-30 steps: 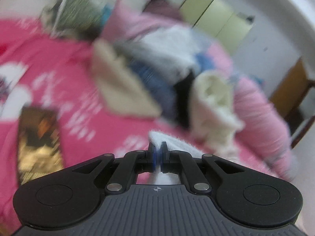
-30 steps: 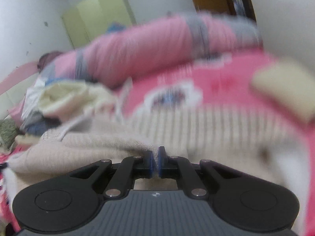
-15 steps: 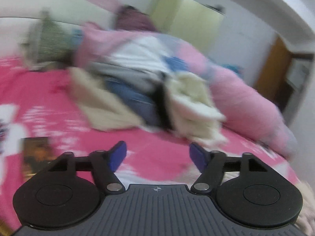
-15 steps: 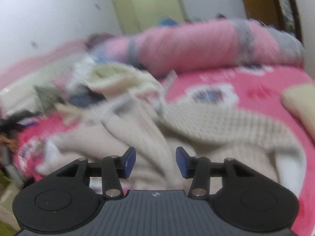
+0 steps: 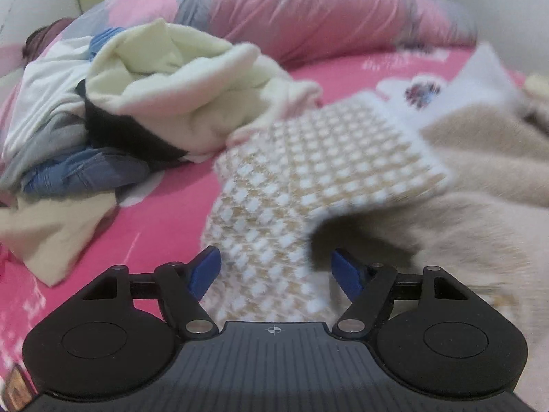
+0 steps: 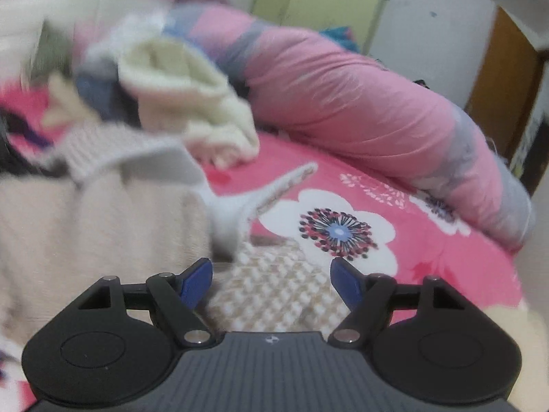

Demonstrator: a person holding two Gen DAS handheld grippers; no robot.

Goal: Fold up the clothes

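Blurring hides sweater [image 5: 329, 171] edges on the pink bed [image 5: 144, 226]; my left gripper [image 5: 276, 271] closing, right gripper [image 6: 271, 279] opening; knit between both jaws, neither clamped.

Light: soft, even indoor, moderately bright
Shadows: faint
Blur: motion smear, heaviest at left in right wrist view
Edges: fisheye bending, dark corners
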